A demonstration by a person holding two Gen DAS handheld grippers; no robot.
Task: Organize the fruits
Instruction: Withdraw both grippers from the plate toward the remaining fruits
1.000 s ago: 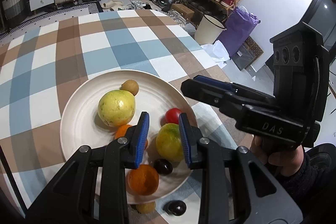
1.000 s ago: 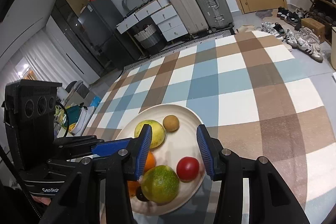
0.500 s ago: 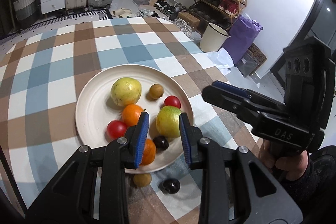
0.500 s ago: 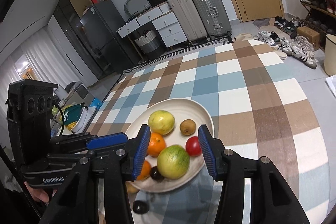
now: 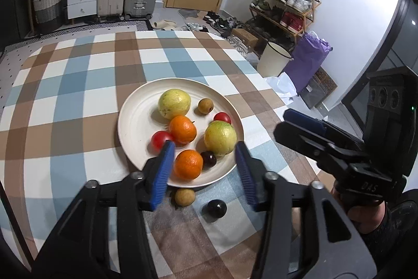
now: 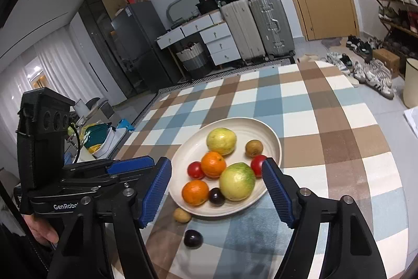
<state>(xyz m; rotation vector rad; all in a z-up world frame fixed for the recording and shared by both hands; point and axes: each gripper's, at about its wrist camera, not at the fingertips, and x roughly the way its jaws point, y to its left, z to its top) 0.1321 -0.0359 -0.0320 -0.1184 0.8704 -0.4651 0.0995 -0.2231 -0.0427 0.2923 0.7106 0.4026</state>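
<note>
Fruit crowds a cream plate [image 5: 135,106] on the checked tablecloth [image 5: 65,85], while a small brown fruit [image 5: 184,197] and a dark plum [image 5: 215,209] lie just off its near rim. Both grippers hover empty, fingers apart: the left gripper [image 5: 203,169] above the plate's near edge, the right gripper [image 6: 216,190] beside it. The stray pair likely goes next; a clean pick means descending straight over one, straddling it squarely, and closing gently so it cannot roll.
</note>
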